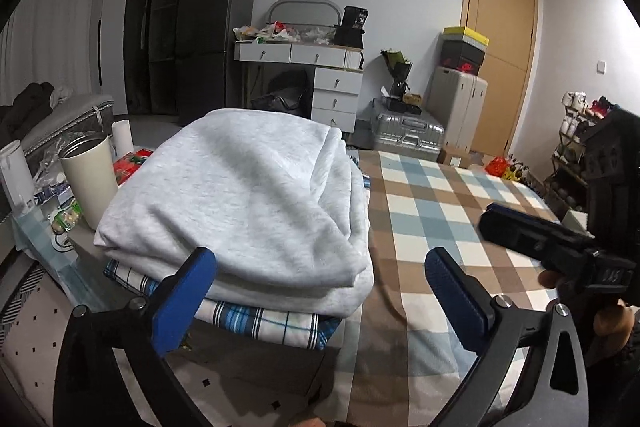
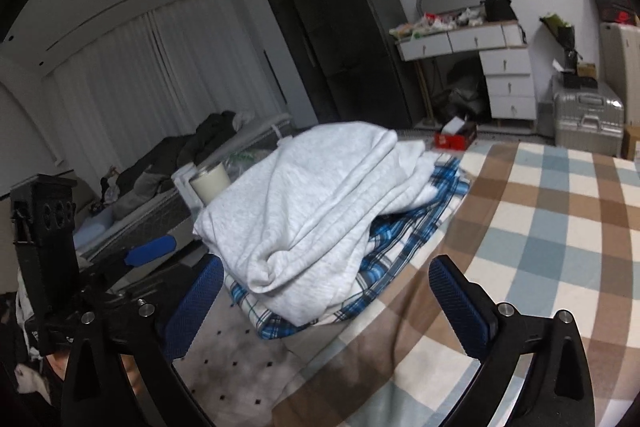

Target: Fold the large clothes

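Folded grey sweatshirt (image 1: 248, 203) lies atop plaid shirt (image 1: 264, 323) on the checked table (image 1: 440, 195); left hand-held gripper (image 1: 320, 291) and right hand-held gripper (image 2: 326, 301) near it, both released, grasping nothing.

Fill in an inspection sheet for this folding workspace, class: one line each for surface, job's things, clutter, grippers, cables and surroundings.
Surface: checked cloth in blue, brown and white covers the work surface.
Job's things: folded grey garment lies on top of a folded blue plaid garment, at the surface's left edge.
Clutter: cream tumbler, a white roll and packets beside the pile.
Grippers: left gripper open, nothing between its pads; right gripper open, empty.
Cables: nothing seen.
Surroundings: white drawer desk, dark fridge, silver suitcase, wooden door.
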`<state>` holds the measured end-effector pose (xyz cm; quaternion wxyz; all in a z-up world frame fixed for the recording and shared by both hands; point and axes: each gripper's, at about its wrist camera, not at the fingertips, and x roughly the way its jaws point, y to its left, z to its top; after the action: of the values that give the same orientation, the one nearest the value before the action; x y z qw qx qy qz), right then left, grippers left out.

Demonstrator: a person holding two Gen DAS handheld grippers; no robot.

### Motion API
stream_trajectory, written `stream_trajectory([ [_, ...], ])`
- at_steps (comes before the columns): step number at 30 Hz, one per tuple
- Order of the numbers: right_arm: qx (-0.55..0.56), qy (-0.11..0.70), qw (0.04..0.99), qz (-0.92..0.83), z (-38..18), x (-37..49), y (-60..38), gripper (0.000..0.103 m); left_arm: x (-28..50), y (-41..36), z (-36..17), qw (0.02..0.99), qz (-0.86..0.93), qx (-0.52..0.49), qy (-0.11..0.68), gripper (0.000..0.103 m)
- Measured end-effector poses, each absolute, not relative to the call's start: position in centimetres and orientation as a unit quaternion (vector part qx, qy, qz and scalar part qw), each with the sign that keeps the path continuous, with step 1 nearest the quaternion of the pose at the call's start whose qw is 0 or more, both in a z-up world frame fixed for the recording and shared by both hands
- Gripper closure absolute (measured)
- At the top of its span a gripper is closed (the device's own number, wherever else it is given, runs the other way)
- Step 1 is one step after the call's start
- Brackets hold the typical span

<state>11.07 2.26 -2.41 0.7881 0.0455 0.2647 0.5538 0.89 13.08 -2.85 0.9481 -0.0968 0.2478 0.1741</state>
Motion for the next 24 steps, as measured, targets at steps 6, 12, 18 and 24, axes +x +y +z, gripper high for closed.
stream_trajectory([
  [6,0.058,0.259,0.791,0.551,-2.3,11.1,0.8,0.0,0.2,13.1,-3.0,0.95,0.179,-0.098,0.238,0.001],
  [12,0.056,0.259,0.793,0.549,-2.8,10.9,0.2,0.0,-0.3,12.7,-3.6,0.95,0.182,-0.101,0.232,0.001],
  [18,0.057,0.255,0.792,0.552,-2.9,10.3,-0.3,0.0,-0.4,12.6,-3.7,0.95,0.185,-0.096,0.233,0.001],
  [24,0.047,0.242,0.793,0.557,-2.6,9.6,-0.2,0.0,-0.4,12.7,-3.8,0.948,0.187,-0.099,0.238,0.001],
])
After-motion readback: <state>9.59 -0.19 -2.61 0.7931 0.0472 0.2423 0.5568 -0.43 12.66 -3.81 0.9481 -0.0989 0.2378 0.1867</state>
